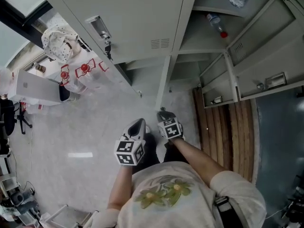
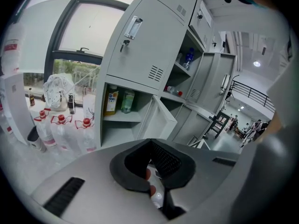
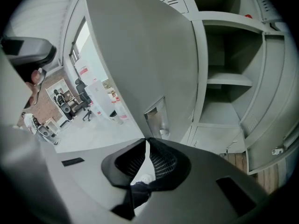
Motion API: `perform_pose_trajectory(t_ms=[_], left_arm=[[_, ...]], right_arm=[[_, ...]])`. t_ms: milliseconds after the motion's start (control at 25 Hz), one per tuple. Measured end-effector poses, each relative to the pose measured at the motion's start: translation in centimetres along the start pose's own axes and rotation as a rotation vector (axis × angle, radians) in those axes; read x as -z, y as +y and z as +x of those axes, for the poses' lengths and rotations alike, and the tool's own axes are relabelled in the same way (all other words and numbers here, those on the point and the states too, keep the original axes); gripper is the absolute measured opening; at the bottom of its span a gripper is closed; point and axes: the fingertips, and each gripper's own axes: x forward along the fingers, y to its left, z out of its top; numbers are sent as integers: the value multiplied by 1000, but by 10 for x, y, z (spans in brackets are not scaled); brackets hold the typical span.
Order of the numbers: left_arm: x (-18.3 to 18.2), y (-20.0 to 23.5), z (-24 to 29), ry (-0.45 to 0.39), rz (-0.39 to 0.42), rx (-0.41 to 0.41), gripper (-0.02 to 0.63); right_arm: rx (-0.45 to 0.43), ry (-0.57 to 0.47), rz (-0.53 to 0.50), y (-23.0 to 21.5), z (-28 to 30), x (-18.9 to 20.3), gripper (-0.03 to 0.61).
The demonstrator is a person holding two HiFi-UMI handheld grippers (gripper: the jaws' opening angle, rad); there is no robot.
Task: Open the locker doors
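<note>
Head view has the bank of pale grey steel lockers (image 1: 183,27) across the top of the frame, most doors swung out. The right hand-held gripper (image 3: 147,141) is clenched at the lower edge of a half-open grey door (image 3: 140,55), whether nipping the metal I can't say; the left hand-held gripper (image 2: 150,142) is clenched on nothing. Next, I'd judge, swing that door wide, then try the upper-left door (image 1: 118,8), seemingly still shut.

Pale grey metal locker doors (image 1: 118,18), several wide open.
</note>
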Motion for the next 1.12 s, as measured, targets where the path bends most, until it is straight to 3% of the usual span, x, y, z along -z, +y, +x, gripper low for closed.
perform_pose_trajectory(t_ms=[1120], left_arm=[[-8,-54,29,15,27,49,29]], right_arm=[[53,51,32,-65,-45,27,46]])
